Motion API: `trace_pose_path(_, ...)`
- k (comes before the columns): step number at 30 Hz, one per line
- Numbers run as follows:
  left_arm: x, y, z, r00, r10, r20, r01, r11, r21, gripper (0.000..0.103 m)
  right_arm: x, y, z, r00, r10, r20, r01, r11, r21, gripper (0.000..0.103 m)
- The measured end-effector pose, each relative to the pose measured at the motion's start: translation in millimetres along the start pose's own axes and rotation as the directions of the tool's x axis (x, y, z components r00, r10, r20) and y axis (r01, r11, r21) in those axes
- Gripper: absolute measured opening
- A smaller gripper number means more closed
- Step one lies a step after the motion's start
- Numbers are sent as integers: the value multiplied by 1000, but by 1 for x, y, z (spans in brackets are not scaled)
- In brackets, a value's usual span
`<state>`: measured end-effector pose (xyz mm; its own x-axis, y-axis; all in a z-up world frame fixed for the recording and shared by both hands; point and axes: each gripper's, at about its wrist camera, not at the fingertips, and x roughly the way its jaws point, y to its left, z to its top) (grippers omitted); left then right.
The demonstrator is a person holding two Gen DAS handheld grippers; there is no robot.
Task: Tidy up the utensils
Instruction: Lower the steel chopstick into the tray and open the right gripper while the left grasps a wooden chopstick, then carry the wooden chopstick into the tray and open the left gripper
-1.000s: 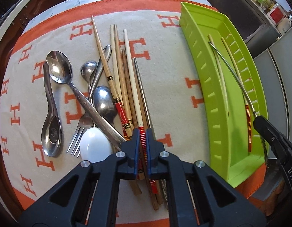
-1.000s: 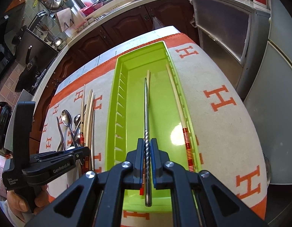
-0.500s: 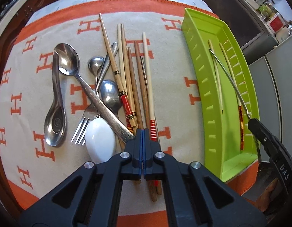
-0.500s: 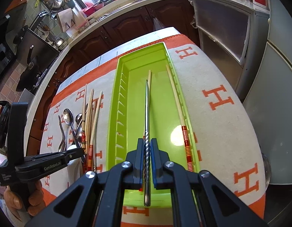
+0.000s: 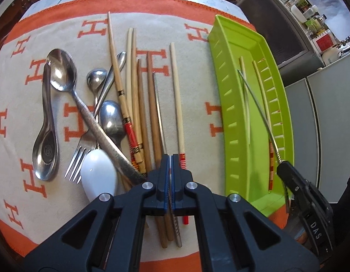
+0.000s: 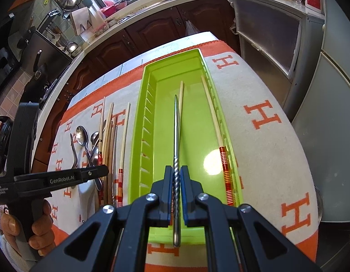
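My right gripper (image 6: 176, 174) is shut on a steel chopstick (image 6: 176, 131) with a twisted handle and holds it lengthwise over the green tray (image 6: 138, 136). Two cream chopsticks (image 6: 213, 117) lie in the tray, one with red bands. In the left wrist view the same tray (image 5: 220, 90) is on the right. My left gripper (image 5: 170, 158) is fully shut above the near ends of a bundle of wooden chopsticks (image 5: 138, 104). A second steel chopstick (image 5: 159, 113) runs under its jaws. A cream red-banded chopstick (image 5: 177, 102) lies just right of them.
Left of the bundle lie a large spoon (image 5: 61, 72), a steel soup spoon (image 5: 45, 151), a fork (image 5: 79, 158) and a white spoon (image 5: 99, 179). All rest on an orange-bordered cloth (image 5: 220, 117). A hand (image 6: 39, 222) holds the left gripper. Cabinets stand beyond.
The left jaws closed fully. The red-banded cream chopstick that was between them now lies apart, to the right of the bundle. The right gripper and its steel chopstick have not moved.
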<state>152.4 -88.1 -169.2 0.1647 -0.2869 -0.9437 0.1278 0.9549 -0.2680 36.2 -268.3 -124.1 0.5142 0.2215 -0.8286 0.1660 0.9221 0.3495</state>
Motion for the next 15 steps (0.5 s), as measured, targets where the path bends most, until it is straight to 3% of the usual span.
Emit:
trace_pose_path(10,22,-21,13,998,59,-9,-58,997,43,0,5,-7,1,999,13,-35,-12,1000,24,8)
trace_pose_path(15,27,-28,15,996,92,-4,-92,994,63,10,4,-5,0,999,20,-33,-19,1000,21,18)
